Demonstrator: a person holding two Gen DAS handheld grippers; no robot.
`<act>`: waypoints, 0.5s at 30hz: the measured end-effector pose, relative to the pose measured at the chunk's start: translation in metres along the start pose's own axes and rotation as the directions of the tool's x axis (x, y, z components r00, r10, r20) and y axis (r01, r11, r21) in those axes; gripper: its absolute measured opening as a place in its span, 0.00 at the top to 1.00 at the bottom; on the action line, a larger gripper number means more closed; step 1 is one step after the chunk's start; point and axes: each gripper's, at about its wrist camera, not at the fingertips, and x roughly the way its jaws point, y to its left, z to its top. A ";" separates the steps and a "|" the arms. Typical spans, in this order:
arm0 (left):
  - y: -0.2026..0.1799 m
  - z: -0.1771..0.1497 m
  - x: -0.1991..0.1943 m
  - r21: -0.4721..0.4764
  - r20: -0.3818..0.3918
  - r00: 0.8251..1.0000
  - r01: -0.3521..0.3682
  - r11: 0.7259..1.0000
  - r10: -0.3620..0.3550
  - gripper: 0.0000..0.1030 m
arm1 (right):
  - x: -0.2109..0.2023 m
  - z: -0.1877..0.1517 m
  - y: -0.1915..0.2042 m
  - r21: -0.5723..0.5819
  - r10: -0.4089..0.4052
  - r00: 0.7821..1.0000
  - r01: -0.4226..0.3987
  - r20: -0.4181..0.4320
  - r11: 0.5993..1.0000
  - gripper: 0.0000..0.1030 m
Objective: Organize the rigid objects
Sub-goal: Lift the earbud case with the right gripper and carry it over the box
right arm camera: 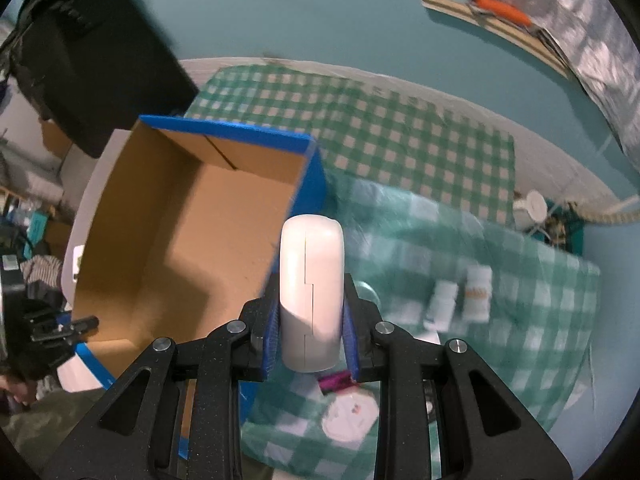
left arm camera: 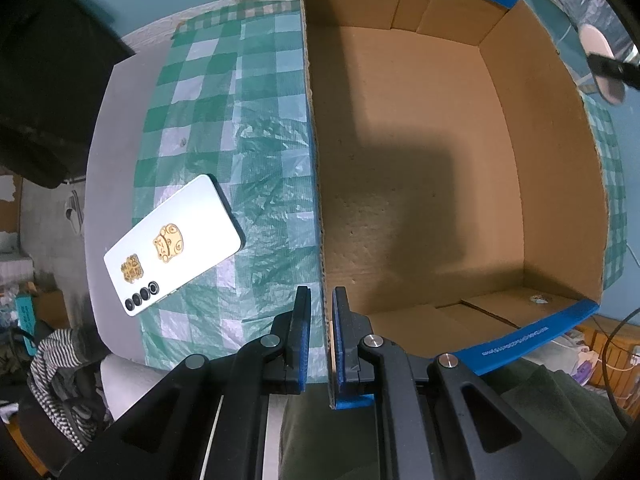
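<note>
The right gripper (right arm camera: 308, 312) clamps a white charger-like block (right arm camera: 312, 292) beside the cardboard box (left arm camera: 420, 160); carry it over the wall. The left gripper (left arm camera: 320, 332) pinches the box wall, steadying it.

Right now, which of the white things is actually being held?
The rounded white case, clamped upright in the right gripper. The white phone lies flat on the checked cloth, untouched.

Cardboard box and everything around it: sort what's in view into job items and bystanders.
Part of the job:
- cardboard box, its wall pinched by the left gripper
- white case, held in the right gripper
- phone, lying face down on the cloth
- small white bottles, blurred

Just lying about:
- checked cloth
- striped garment
- black bag
</note>
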 end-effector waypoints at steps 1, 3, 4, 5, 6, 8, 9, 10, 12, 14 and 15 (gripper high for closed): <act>0.000 0.000 0.000 -0.001 0.002 1.000 0.000 1.000 0.000 0.90 | 0.001 0.003 0.003 -0.010 0.002 1.000 -0.002 0.002 1.000 0.75; 0.001 0.000 -0.001 -0.004 0.003 1.000 0.003 1.000 -0.003 0.90 | 0.002 0.012 0.011 -0.036 0.010 1.000 -0.010 -0.001 0.999 0.75; 0.001 0.000 -0.001 -0.006 0.003 1.000 0.004 1.000 -0.004 0.90 | 0.004 0.016 0.015 -0.049 0.013 1.000 -0.014 -0.002 0.999 0.75; 0.002 -0.001 -0.001 -0.008 0.003 1.000 0.004 1.000 -0.004 0.90 | 0.006 0.019 0.018 -0.060 0.016 1.000 -0.016 -0.004 0.998 0.75; 0.002 -0.001 -0.001 -0.010 0.002 1.000 0.005 1.000 -0.005 0.90 | 0.008 0.022 0.021 -0.070 0.017 1.000 -0.018 -0.008 0.997 0.75; 0.003 -0.001 -0.001 -0.009 0.002 1.000 0.005 1.000 -0.005 0.90 | 0.012 0.028 0.028 -0.088 0.019 1.000 -0.021 -0.015 0.996 0.75; 0.003 -0.001 -0.002 -0.007 0.003 1.000 0.004 1.000 -0.004 0.90 | 0.015 0.031 0.033 -0.099 0.021 1.000 -0.023 -0.020 0.995 0.75; 0.003 -0.001 -0.002 -0.005 0.004 1.000 0.003 1.000 -0.003 0.90 | 0.017 0.033 0.036 -0.108 0.022 0.999 -0.025 -0.022 0.994 0.75; 0.003 -0.002 -0.003 -0.006 0.007 1.000 0.001 1.000 -0.001 0.90 | 0.023 0.038 0.044 -0.128 0.027 0.999 -0.031 -0.032 0.991 0.75; 0.004 -0.003 -0.003 -0.010 0.009 1.000 0.004 1.000 -0.004 0.90 | 0.030 0.042 0.051 -0.145 0.032 0.998 -0.038 -0.045 0.989 0.75; 0.004 -0.004 -0.003 -0.012 0.010 1.000 0.006 1.000 -0.006 0.90 | 0.033 0.044 0.054 -0.154 0.035 0.998 -0.043 -0.050 0.987 0.75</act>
